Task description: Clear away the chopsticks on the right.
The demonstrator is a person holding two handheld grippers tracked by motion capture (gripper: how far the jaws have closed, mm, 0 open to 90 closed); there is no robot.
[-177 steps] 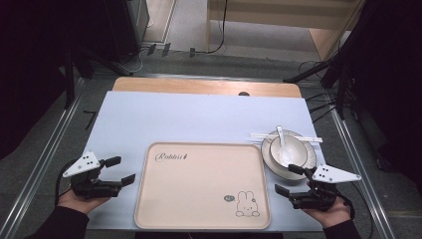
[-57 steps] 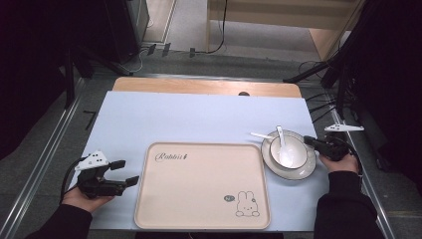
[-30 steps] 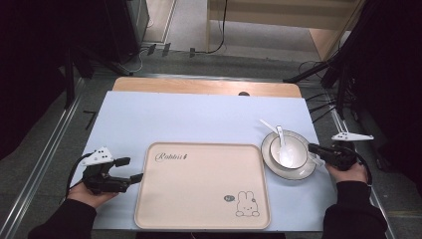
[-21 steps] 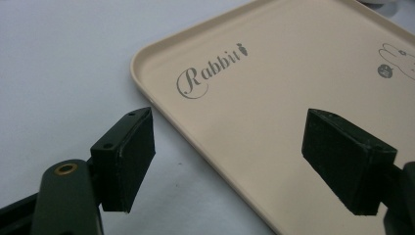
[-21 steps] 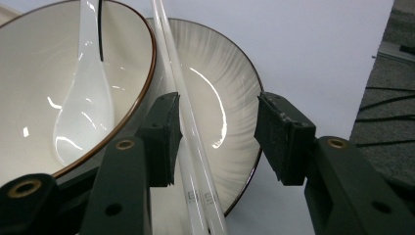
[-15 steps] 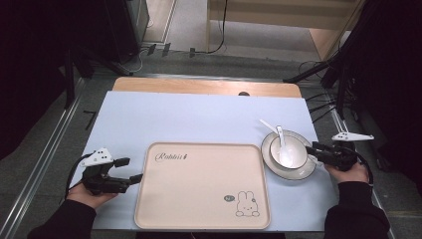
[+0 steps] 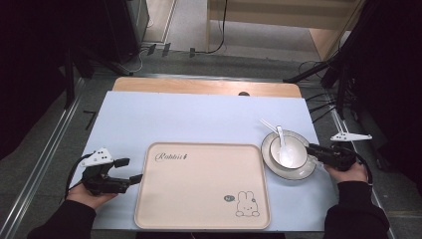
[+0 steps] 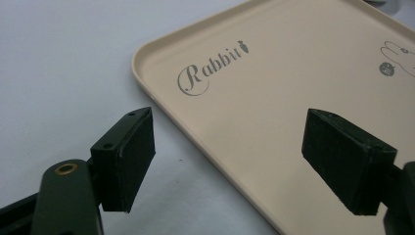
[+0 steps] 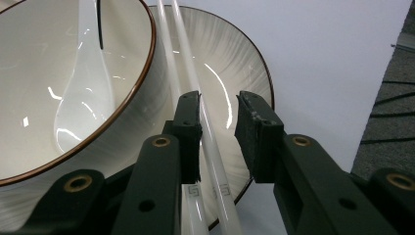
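One bowl (image 7: 288, 152), one plate (image 7: 301, 173), one spoon (image 7: 282, 142) (two chopsticks (image 9: 195, 98) beside).

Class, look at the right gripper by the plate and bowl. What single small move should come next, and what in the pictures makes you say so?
Probably close the right gripper a little more. Its jaws, which have just been closing, straddle the white chopsticks lying on the plate beside the bowl, but a gap shows beside the far pad, so the grip does not look firm yet. Lift only once they are pinched.
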